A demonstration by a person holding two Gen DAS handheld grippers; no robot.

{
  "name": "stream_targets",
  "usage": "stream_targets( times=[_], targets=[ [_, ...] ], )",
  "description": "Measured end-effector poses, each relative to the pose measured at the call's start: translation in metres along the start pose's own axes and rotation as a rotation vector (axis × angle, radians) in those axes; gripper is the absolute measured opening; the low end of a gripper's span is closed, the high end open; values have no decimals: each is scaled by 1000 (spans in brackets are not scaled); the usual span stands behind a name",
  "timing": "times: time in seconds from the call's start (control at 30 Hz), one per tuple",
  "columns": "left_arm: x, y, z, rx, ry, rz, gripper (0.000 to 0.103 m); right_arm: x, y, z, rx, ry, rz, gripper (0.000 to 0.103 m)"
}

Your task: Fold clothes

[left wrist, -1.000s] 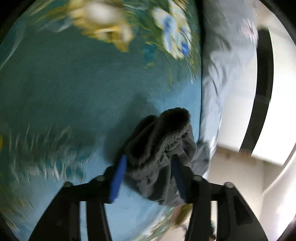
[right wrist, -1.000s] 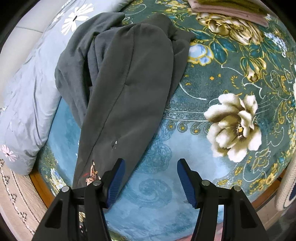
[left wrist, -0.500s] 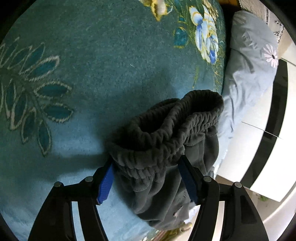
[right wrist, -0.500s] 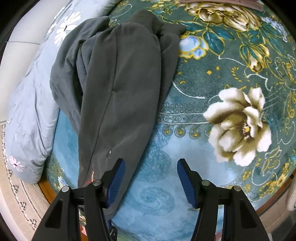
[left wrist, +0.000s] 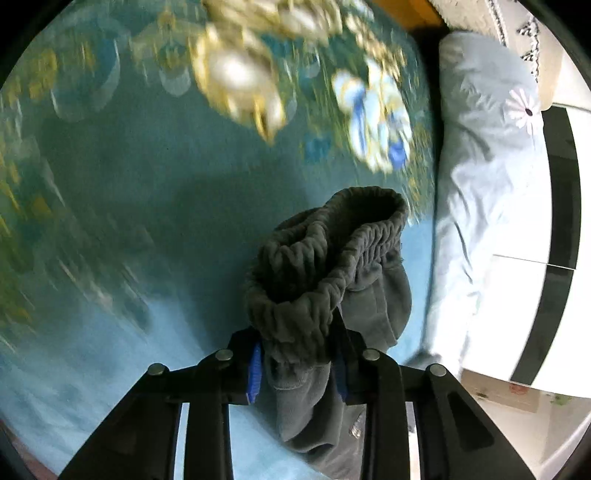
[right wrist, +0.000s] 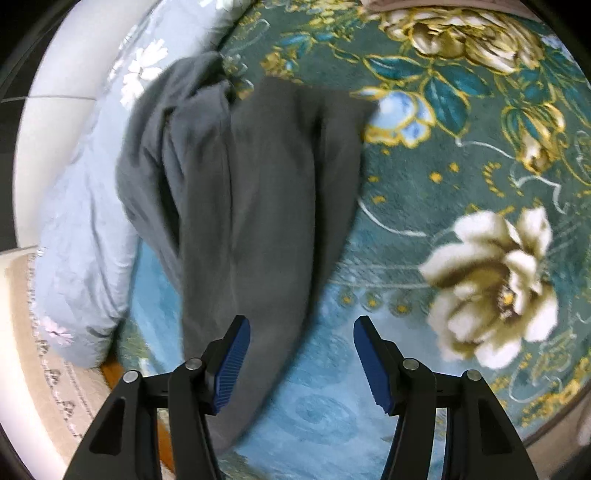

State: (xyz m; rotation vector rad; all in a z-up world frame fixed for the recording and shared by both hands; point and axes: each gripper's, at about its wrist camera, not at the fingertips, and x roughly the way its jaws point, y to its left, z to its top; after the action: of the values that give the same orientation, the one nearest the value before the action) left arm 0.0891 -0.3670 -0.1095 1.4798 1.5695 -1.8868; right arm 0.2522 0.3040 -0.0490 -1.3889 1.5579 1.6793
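Dark grey trousers (right wrist: 266,192) lie lengthwise on the teal flowered blanket (right wrist: 443,166), one leg running down toward the camera. In the left wrist view their gathered elastic waistband (left wrist: 325,258) is bunched up and lifted off the blanket (left wrist: 129,184). My left gripper (left wrist: 297,369) is closing, and its blue pads pinch the cloth just below the waistband. My right gripper (right wrist: 301,332) is open above the lower leg, its left finger over the grey cloth and its right one over bare blanket, with nothing gripped.
A pale blue flowered quilt (right wrist: 81,221) lies along the bed's edge beside the trousers, also seen as the quilt (left wrist: 480,166) on the right. Beyond it are a white cupboard (left wrist: 535,277) and a beige rug (right wrist: 37,350). Folded pinkish cloth (right wrist: 406,3) sits at the far edge.
The left jaws have narrowed onto the waistband, and the bunch has risen off the blanket. The right gripper has drifted nearer the trouser leg, still equally wide.
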Motion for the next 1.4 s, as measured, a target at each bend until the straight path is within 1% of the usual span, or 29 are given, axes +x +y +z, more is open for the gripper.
stream_targets(
  times=[0.03, 0.07, 0.13, 0.17, 0.23, 0.3, 0.4, 0.5, 0.7, 0.73, 0.77, 0.83, 0.87, 0.9, 0.93, 1.0, 1.03, 1.07, 1.1, 1.17, 1.2, 1.23, 1.27, 1.3, 1.4],
  targets=[
    [-5, 4, 9, 16, -4, 35, 33, 2, -1, 2, -2, -3, 22, 64],
    [-9, 9, 15, 18, 2, 52, 33, 5, -2, 5, -3, -6, 43, 65],
    [-11, 20, 22, 6, 28, 65, 33, 12, -6, 8, 3, -7, 68, 65],
    [-12, 25, 22, 6, 34, 74, 33, 16, -9, 9, 12, -10, 77, 65],
    [-8, 23, 20, 8, 23, 109, 34, 25, -13, 13, 28, -15, 95, 65],
    [-2, 21, 18, -17, 8, 127, 35, 31, -18, 17, 46, -27, 120, 65],
    [-21, 36, 6, -64, -4, 133, 36, 35, -20, 26, 65, -63, 178, 65],
    [-23, 38, 4, -55, -5, 146, 37, 36, -12, 38, 48, -105, 251, 65],
    [-26, 38, 2, -45, -13, 168, 38, 65, -11, 61, 70, -70, 211, 63],
    [-24, 37, 3, -44, -14, 171, 38, 68, -9, 63, 73, -66, 209, 58],
    [-22, 36, 5, -43, -15, 175, 38, 72, -7, 65, 80, -59, 214, 48],
    [-22, 36, 6, -41, -17, 176, 38, 74, 0, 65, 79, -59, 216, 40],
    [-22, 37, 6, -40, -18, 175, 38, 73, 5, 65, 69, -61, 217, 29],
    [-23, 37, 6, -39, -18, 173, 38, 69, 11, 65, 45, -60, 228, 21],
    [-24, 37, 7, -36, -19, 170, 38, 64, 18, 63, 12, -67, 245, 11],
    [-27, 39, 7, -30, -14, 160, 38, 35, 37, 56, -112, -129, 321, 10],
    [-26, 39, 8, -26, -11, 158, 38, 24, 40, 52, -151, -159, 351, 10],
    [-26, 40, 8, -24, -9, 159, 38, 18, 38, 50, -173, -179, 356, 10],
    [-26, 41, 8, -23, -8, 160, 38, 15, 35, 49, -185, -191, 349, 10],
    [-24, 44, 9, -30, -3, 164, 38, 38, 14, 59, -110, -132, 243, 10],
    [-24, 44, 9, -27, -1, 166, 38, 51, 7, 64, -70, -102, 216, 10],
    [-24, 44, 9, -24, 1, 169, 39, 64, 0, 69, -33, -76, 195, 10],
    [-23, 44, 9, -20, 4, 171, 39, 70, -4, 72, -18, -67, 196, 10],
    [-23, 44, 10, -17, 6, 172, 39, 70, -2, 72, -32, -70, 194, 11],
    [-21, 46, 11, -20, 11, 174, 40, 66, 8, 73, -83, -69, 163, 23]
  ],
)
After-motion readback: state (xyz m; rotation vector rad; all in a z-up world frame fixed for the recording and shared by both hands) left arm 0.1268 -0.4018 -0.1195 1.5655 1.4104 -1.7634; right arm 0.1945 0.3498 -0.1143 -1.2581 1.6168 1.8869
